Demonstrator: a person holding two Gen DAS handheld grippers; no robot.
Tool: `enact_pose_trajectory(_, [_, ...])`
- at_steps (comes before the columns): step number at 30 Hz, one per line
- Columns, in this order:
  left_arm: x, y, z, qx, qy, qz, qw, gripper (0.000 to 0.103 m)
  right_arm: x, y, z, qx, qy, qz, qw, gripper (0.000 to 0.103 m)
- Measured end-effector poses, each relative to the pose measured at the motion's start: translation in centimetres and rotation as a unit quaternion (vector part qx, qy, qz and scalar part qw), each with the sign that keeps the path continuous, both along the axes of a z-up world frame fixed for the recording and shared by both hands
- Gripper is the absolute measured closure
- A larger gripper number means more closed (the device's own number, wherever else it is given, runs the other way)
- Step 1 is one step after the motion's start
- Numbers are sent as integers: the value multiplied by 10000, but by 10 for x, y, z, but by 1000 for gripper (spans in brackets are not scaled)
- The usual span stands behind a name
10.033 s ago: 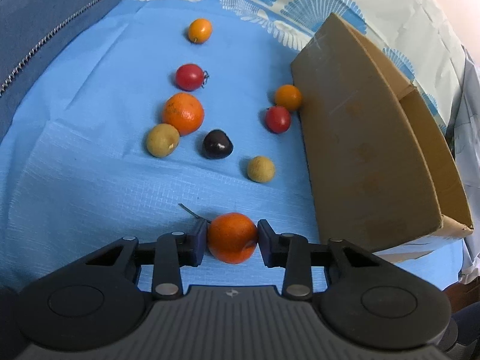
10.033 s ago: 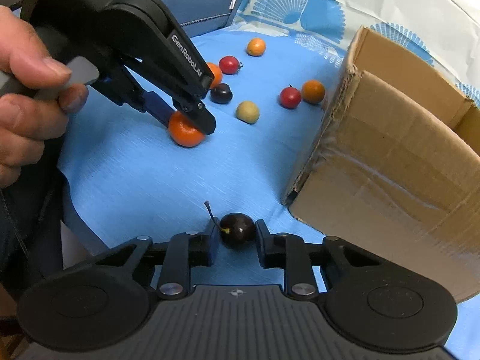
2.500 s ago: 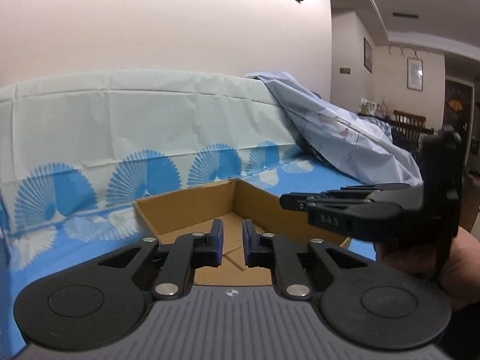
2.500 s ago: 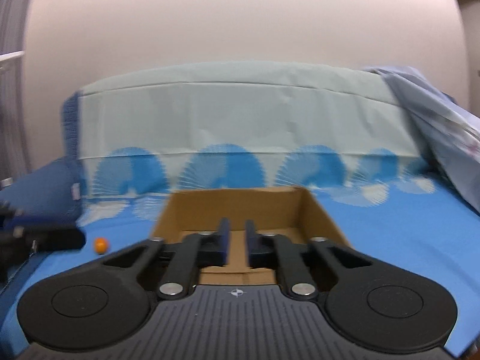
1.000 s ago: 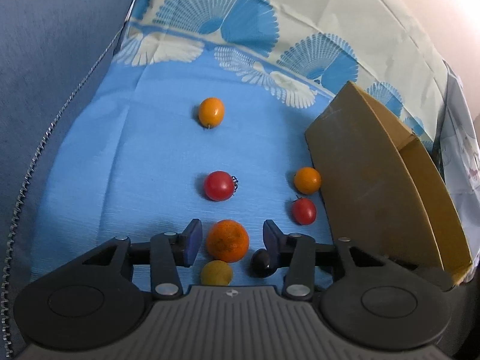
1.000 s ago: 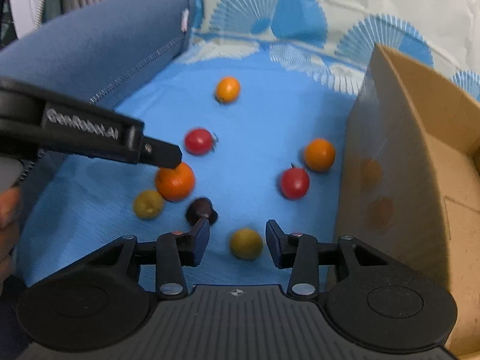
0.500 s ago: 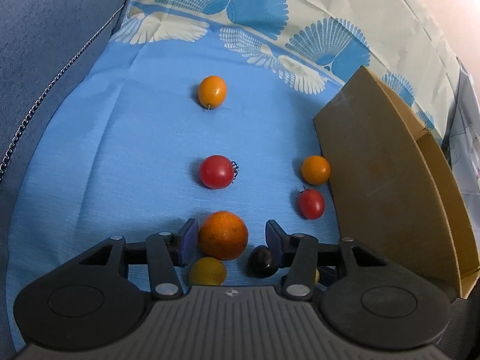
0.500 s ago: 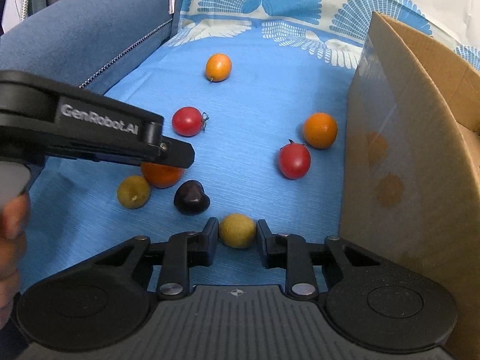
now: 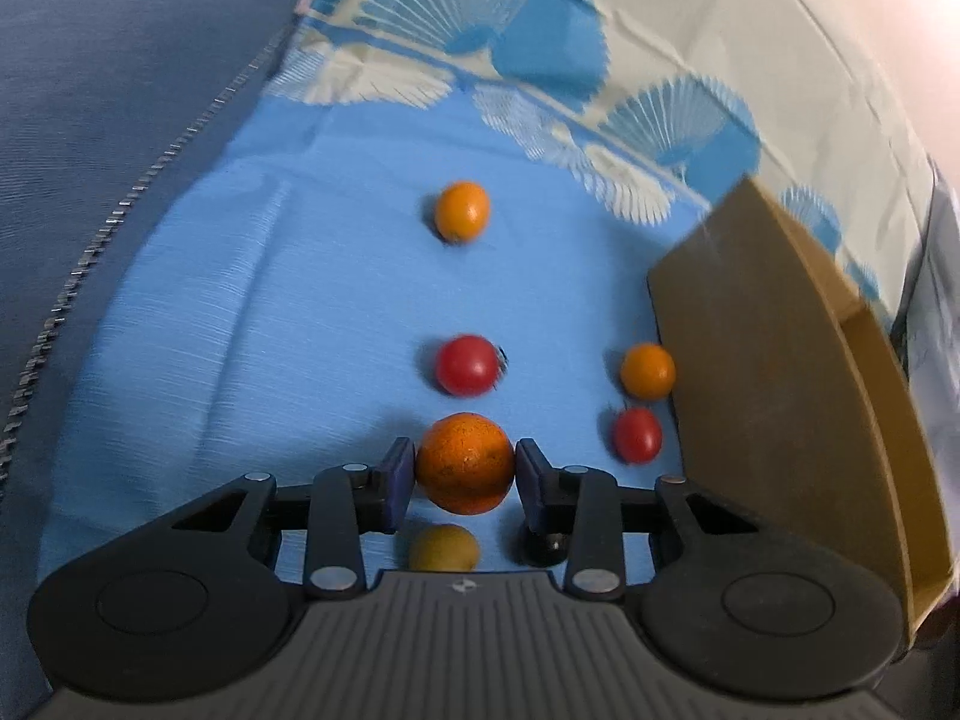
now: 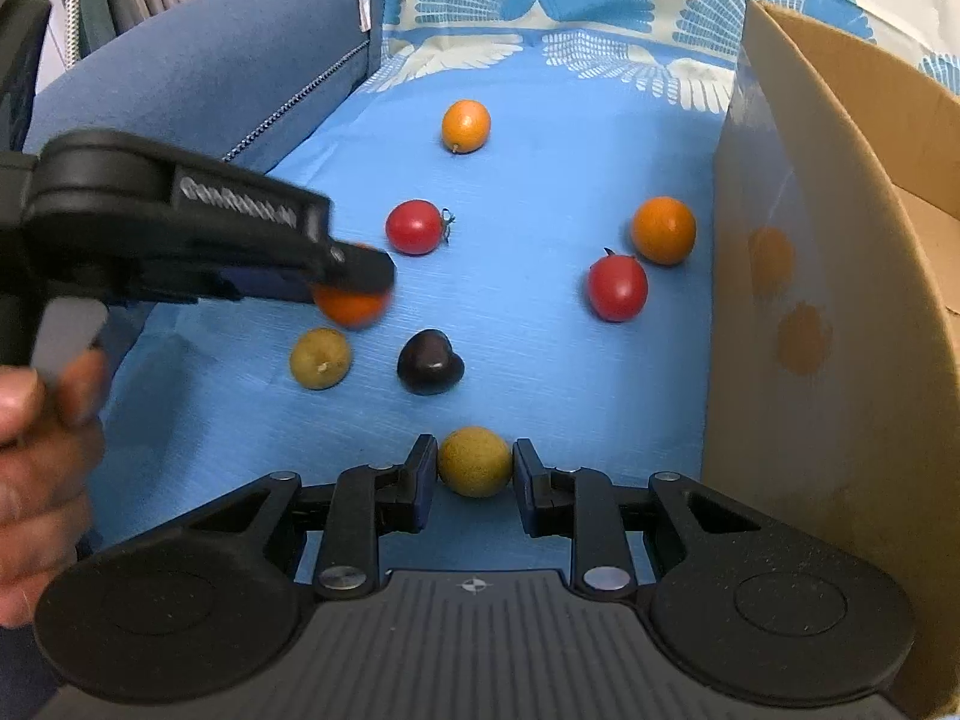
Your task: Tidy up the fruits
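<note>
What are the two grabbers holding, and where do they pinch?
The left gripper pinches the big orange by its two sides. The right gripper pinches a small yellow-brown fruit by its sides too.

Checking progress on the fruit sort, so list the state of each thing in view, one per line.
Left claw: shut on the big orange.
Right claw: shut on the tan fruit.
Cardboard box: open, beside the fruit.
Two red tomatoes: loose on the cloth.
Dark plum: loose on the cloth.
</note>
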State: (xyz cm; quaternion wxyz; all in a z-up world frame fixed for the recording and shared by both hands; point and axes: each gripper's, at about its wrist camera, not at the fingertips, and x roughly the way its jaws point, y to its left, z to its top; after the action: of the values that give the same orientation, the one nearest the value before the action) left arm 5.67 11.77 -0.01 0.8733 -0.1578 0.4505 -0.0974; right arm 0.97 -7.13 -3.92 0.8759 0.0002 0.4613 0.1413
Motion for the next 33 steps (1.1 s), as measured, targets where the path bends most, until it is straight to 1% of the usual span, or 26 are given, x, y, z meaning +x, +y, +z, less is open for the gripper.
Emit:
enact_pose_trajectory(2, [-1, 6, 1, -25, 59, 106, 9999, 63, -1, -1, 1, 8, 4, 5, 10000, 75])
enact_pose_trajectory(8, [1, 2, -2, 251, 328, 45, 9991, 62, -3, 0, -6, -64, 131, 61, 9999, 75])
enact_pose_trajectory(14, [1, -11, -7, 524, 307, -177, 9980, 62, -4, 1, -6, -103, 121, 120, 9998, 74])
enact_pose_trajectory(21, [1, -11, -9, 523, 297, -190, 9980, 62, -3, 1, -6, -108, 120, 130, 9998, 74])
enact_pose_trajectory(27, [-1, -14, -5, 583, 201, -204, 9979, 64, -5, 5, -5, -213, -9, 154, 9997, 75])
enact_pose_trajectory(33, [-11, -14, 7, 568, -139, -205, 9981, 64, -13, 1, 13, -111, -359, 54, 9993, 75])
